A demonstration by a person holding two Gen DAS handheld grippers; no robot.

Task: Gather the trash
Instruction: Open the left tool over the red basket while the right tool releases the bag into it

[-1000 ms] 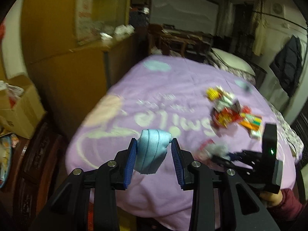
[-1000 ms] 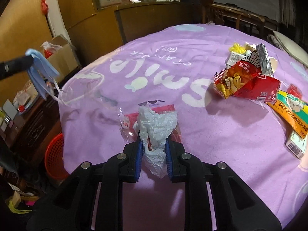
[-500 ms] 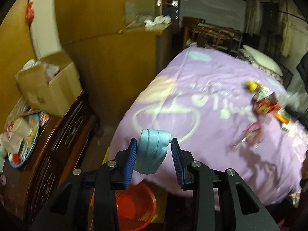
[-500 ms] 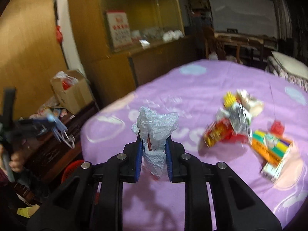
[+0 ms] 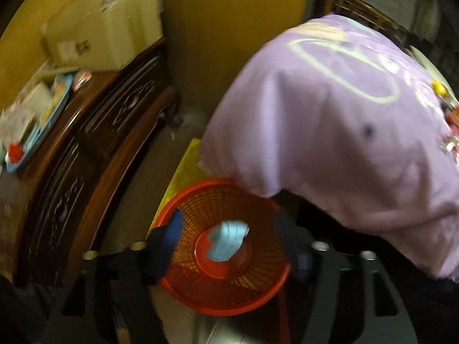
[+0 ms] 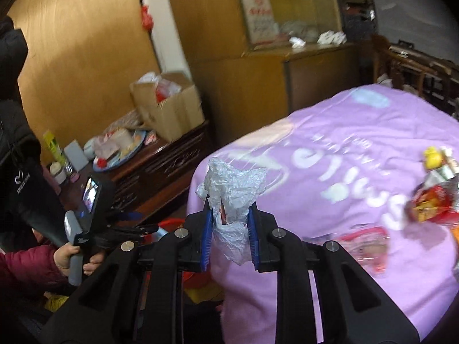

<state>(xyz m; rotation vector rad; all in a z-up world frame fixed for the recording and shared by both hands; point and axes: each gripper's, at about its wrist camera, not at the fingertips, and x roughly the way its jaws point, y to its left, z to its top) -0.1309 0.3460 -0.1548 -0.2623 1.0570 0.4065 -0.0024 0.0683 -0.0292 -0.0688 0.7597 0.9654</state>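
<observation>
Left tool point(image 5: 229, 246) spread wide over the red basket point(image 5: 252, 295) on the floor; blue face mask point(image 5: 228, 240) sits between the fingers, touching neither (frame blurred). Right tool point(image 6: 229, 238) clamps a crumpled white wrapper point(image 6: 232, 197) beside the purple-covered bed point(image 6: 358, 149); snack packets point(image 6: 430, 203) lie on the bed.

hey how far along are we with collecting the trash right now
Done: the blue face mask is out of the open left gripper, in or dropping into the red basket. In hand: the right gripper is shut on a crumpled white wrapper. Left: the snack packets on the purple bedspread.
</observation>
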